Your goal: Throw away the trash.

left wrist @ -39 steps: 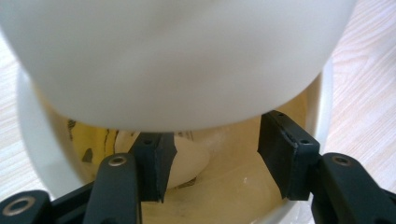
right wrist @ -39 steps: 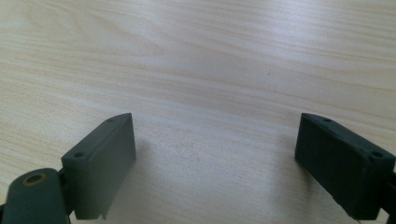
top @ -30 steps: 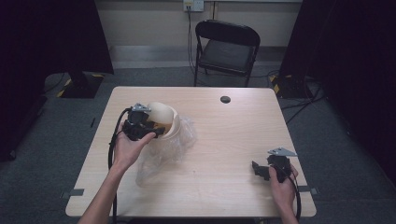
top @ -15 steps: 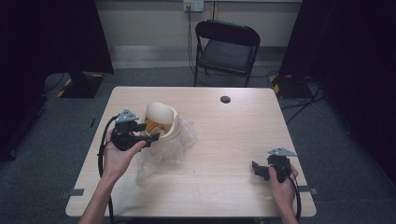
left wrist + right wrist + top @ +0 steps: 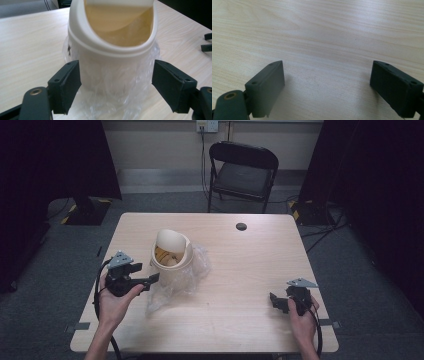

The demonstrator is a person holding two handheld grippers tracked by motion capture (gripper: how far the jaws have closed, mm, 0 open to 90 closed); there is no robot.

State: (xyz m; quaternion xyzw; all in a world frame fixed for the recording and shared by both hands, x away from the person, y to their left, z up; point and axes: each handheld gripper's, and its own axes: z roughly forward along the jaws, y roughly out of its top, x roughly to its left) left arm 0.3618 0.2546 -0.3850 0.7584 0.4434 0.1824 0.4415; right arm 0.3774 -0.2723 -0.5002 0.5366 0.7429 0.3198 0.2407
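On the pale wood-grain rectangular table (image 5: pixel 235 270), everything sits within reach of the person at 6 o'clock. Behind it, at 12 o'clock, stands 1 black folding metal chair (image 5: pixel 243 175), unused. Left of the table's centre, a cream plastic mini bin with a domed swing lid (image 5: pixel 171 255) stands upright on a crumpled clear plastic bag (image 5: pixel 175 287), which spreads toward 6 o'clock; the flap is tipped inward, and something yellowish shows inside, too dim to identify. The left gripper (image 5: pixel 150 280), at the bin's 8 o'clock, points at its side; in the left gripper view its jaws are spread wide on either side of the bin body (image 5: pixel 110 50), apart from it, likely lined up to clasp it. The right gripper (image 5: pixel 276 302) rests at 4 o'clock, well apart, jaws spread over bare wood, probably waiting. Near the far edge, at 1 o'clock, lies 1 small dark round disc (image 5: pixel 241 226).
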